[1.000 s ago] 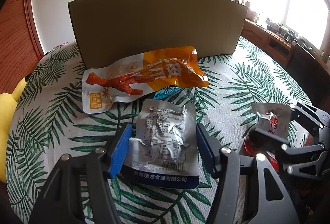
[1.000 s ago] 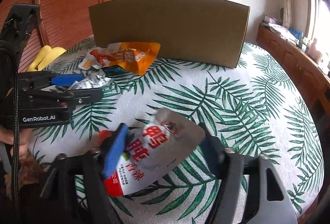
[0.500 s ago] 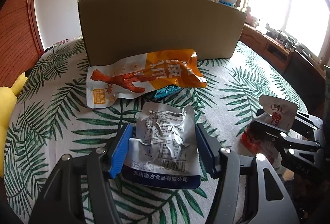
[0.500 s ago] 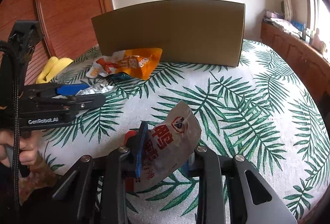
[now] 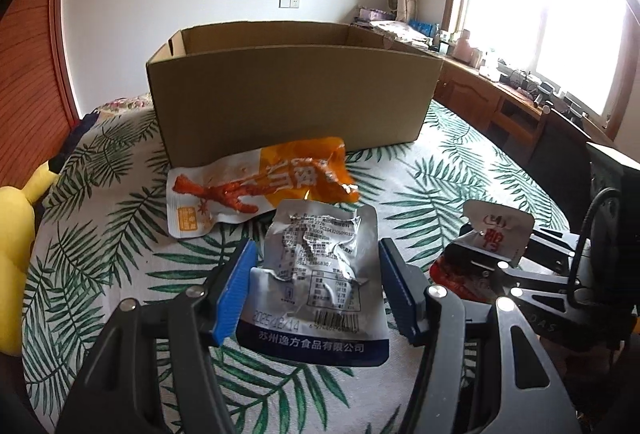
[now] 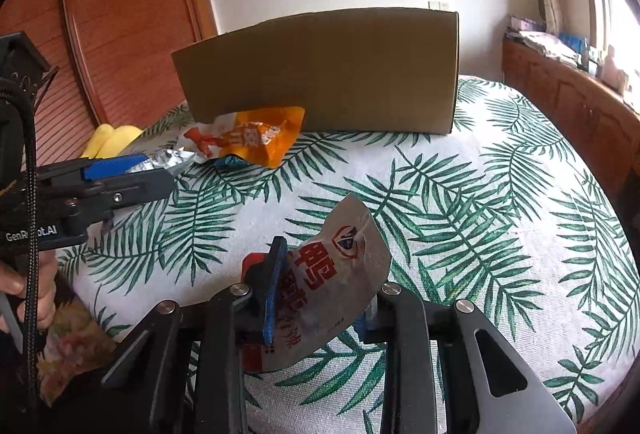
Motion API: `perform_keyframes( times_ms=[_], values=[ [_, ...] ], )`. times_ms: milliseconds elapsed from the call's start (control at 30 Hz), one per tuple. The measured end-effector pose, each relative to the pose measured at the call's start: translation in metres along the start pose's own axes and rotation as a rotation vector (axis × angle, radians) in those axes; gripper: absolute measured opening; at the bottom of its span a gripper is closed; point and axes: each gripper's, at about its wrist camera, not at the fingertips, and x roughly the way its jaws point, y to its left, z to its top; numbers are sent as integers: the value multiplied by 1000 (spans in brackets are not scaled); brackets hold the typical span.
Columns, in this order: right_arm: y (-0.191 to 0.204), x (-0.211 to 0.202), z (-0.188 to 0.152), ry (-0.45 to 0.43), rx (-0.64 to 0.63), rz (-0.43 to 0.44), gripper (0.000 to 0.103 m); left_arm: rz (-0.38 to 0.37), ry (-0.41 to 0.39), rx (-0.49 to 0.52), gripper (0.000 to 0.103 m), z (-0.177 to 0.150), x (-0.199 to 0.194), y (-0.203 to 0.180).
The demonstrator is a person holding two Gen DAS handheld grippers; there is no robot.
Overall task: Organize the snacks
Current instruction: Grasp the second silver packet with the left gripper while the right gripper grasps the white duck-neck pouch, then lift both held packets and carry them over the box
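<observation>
My left gripper is shut on a silver snack packet and holds it above the leaf-print table. My right gripper is shut on a red and silver snack packet, lifted and tilted; that packet also shows in the left wrist view. An open cardboard box stands at the back of the table. An orange snack bag lies in front of the box, over a blue packet.
A yellow plush toy sits at the table's left edge. A wooden cabinet runs under the window on the right. A wooden panel wall stands on the left.
Both grippers have risen, so the box's open top now shows. My right gripper has closed on the red and silver packet and lifted it. The silver packet has come up with my left gripper.
</observation>
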Motion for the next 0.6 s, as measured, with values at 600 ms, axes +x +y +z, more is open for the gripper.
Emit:
perform_keyframes(
  times_ms=[600],
  values=[
    [-2, -12, 4, -19, 12, 4, 26, -20, -55, 4, 61, 6, -22, -12]
  ],
)
